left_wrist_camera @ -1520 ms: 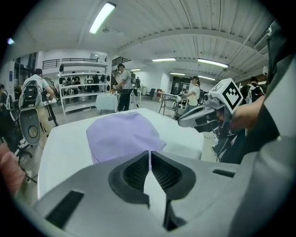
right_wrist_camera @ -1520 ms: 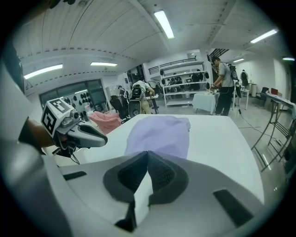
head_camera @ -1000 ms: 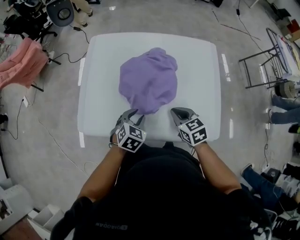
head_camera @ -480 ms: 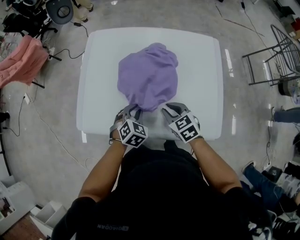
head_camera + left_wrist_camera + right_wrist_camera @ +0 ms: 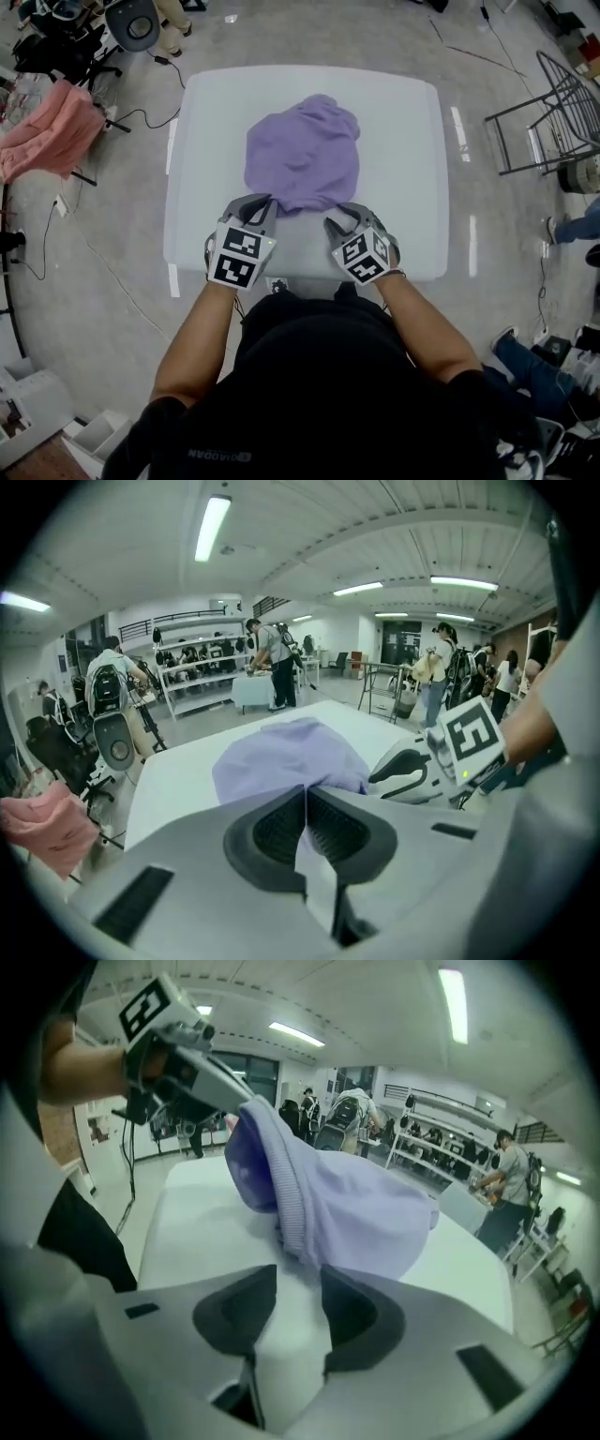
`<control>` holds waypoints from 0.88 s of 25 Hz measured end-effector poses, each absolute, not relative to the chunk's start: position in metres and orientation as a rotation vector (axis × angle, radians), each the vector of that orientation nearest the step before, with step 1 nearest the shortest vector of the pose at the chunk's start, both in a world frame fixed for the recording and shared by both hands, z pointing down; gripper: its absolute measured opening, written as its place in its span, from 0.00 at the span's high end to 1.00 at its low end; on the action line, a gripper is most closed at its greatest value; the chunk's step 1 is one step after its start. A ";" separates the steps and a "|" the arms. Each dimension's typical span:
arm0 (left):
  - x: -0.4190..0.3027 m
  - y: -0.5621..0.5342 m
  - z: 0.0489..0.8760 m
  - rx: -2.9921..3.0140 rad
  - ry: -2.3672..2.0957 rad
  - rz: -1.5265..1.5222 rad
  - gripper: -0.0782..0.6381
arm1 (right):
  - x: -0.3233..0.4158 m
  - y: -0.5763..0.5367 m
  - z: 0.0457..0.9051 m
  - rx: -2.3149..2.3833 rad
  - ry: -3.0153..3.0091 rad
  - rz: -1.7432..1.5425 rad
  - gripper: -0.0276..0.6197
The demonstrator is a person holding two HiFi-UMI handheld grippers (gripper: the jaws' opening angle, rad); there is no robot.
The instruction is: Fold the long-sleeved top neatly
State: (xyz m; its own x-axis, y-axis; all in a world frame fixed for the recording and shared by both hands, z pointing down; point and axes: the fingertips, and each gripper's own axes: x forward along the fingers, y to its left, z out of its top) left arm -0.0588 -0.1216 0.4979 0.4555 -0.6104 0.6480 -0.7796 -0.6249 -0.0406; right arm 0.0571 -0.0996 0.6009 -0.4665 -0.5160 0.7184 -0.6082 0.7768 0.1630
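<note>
A crumpled purple long-sleeved top (image 5: pixel 302 155) lies in the middle of the white table (image 5: pixel 403 122). My left gripper (image 5: pixel 260 206) is shut on the top's near edge and holds it lifted off the table. The right gripper view shows that raised ribbed hem (image 5: pixel 281 1176) hanging from the left gripper (image 5: pixel 239 1101). My right gripper (image 5: pixel 336 220) is at the near edge too. Its jaws have just been opening and stand open (image 5: pixel 300 1279), with the hem just beyond the tips and nothing between the pads. In the left gripper view the jaws meet (image 5: pixel 305 791) in front of the top (image 5: pixel 281 757).
A pink garment (image 5: pixel 47 127) hangs on a stand left of the table, beside an office chair (image 5: pixel 131 23) and floor cables. A metal rack (image 5: pixel 553 103) stands at the right. Several people (image 5: pixel 272 663) stand by shelves across the room.
My left gripper has closed on the top's near edge and risen with it. My right gripper has opened and shifted left toward the hem.
</note>
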 end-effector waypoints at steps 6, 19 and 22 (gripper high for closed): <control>-0.062 -0.130 0.474 2.484 -1.169 0.881 0.88 | 0.063 -0.120 0.585 0.957 -2.056 -0.145 0.63; -0.058 -0.140 0.450 2.509 -1.131 0.776 0.88 | 0.069 -0.121 0.584 0.997 -2.028 -0.179 0.61; -0.059 -0.141 0.450 2.513 -1.125 0.779 0.88 | 0.069 -0.133 0.586 0.998 -2.019 -0.207 0.63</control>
State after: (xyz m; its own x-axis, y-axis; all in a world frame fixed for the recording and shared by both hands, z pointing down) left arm -0.0589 -0.1411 0.4497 0.5515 -0.6021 0.5773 -0.7526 -0.6577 0.0330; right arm 0.0693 -0.1327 0.5856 -0.3186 -0.7153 0.6220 -0.5742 0.6677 0.4738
